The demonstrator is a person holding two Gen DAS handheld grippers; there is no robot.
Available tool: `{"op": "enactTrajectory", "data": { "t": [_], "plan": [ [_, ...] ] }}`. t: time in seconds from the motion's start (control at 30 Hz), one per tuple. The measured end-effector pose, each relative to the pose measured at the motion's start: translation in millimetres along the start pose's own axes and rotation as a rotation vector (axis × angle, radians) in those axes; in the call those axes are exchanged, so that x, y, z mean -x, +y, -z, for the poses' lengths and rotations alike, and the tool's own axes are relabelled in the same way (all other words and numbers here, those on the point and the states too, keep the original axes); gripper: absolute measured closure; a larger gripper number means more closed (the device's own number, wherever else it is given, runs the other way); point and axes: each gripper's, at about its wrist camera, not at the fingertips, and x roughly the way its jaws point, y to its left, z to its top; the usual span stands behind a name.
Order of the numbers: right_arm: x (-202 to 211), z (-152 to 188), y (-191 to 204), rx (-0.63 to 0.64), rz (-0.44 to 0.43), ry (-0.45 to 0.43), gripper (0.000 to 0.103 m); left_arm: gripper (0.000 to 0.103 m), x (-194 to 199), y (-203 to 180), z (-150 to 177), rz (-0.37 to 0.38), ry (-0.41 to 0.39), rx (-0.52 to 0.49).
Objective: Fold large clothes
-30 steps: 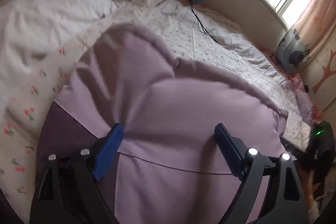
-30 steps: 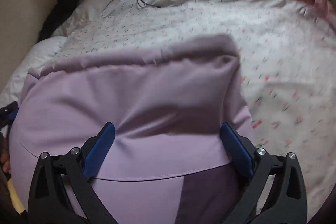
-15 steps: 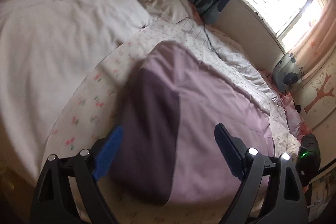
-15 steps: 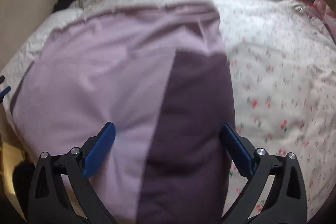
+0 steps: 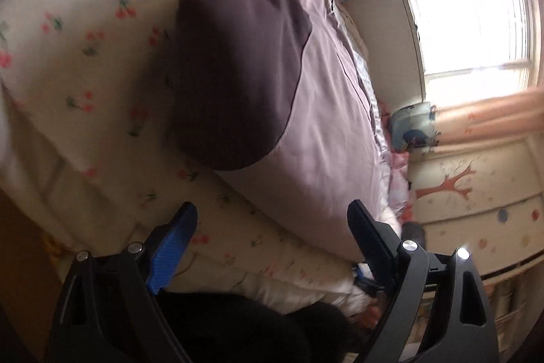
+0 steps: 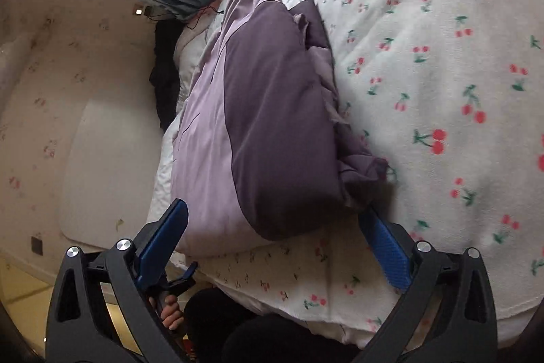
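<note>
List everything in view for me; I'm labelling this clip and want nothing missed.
garment: one, lilac with dark purple panels, folded into a bundle on the bed.
cherry-print cover: one, white with red cherries, spread over the bed under the garment.
patterned cushions: two in the left view, blue and grey, beside the bed near the wall.
window: one, bright, with pink curtains.
tree decal: one, pinkish red, on the wall below the window.
dark clothing: one heap, black, at the far end of the bed.
left gripper: one, black with blue pads, open, empty, short of the bed edge.
right gripper: one, same colours, open, empty, near the garment's near end.
</note>
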Motion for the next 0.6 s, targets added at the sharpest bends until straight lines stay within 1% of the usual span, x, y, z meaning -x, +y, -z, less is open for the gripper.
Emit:
{"op": "enactTrajectory", "data": {
  "t": [0.07, 0.1, 0.17, 0.23, 0.27, 0.3, 0.33, 0.37, 0.4, 0.43, 0.47, 0.5, 0.53, 0.57, 0.6],
  "plan": [
    [-9, -4, -2, 0.004, 0.066, 0.007, 0.006, 0.017, -11, 5, -3, 0.005, -0.022, 0.042],
    [-12, -5, 0, 0.013, 0.1, -0.003, 0.006, 0.017, -13, 8, -4, 0.008, -0.033, 0.063],
    [-16, -6, 5, 0.014, 0.122, -0.018, 0.006, 0.016, -16, 12, -9, 0.025, -0.057, 0.11],
    [-19, -10, 8, 0.003, 0.099, -0.032, 0.006, 0.016, -19, 9, -14, 0.024, -0.07, 0.118],
    [-18, -8, 6, -0.01, 0.057, -0.049, 0.006, 0.019, -17, 5, -16, 0.039, -0.075, 0.102],
    [-16, -8, 6, -0.016, 0.011, -0.07, 0.009, 0.022, -17, -7, -19, 0.042, -0.084, 0.056],
    [-8, -7, 14, 0.005, -0.047, -0.11, 0.026, 0.03, -13, -20, -19, 0.037, -0.107, 0.004],
    [1, -5, 21, 0.046, -0.071, -0.141, 0.035, 0.036, -9, -28, -18, 0.048, -0.115, -0.027],
    [6, -2, 33, 0.091, -0.081, -0.166, 0.047, 0.04, -5, -37, -18, 0.048, -0.12, -0.061],
    [13, -1, 40, 0.119, -0.107, -0.183, 0.049, 0.043, -2, -41, -19, 0.045, -0.127, -0.079],
    [15, -1, 40, 0.113, -0.119, -0.179, 0.049, 0.043, -3, -39, -21, 0.034, -0.123, -0.076],
    [11, -2, 36, 0.094, -0.108, -0.16, 0.046, 0.043, -5, -33, -24, 0.02, -0.111, -0.056],
    [4, -5, 28, 0.064, -0.071, -0.131, 0.039, 0.042, -12, -23, -27, 0.004, -0.083, -0.003],
    [-4, -8, 19, 0.026, -0.028, -0.107, 0.035, 0.035, -21, -12, -29, -0.004, -0.049, 0.054],
    [-11, -8, 9, -0.015, 0.007, -0.09, 0.033, 0.034, -25, -5, -29, -0.013, -0.051, 0.085]
  ]
}}
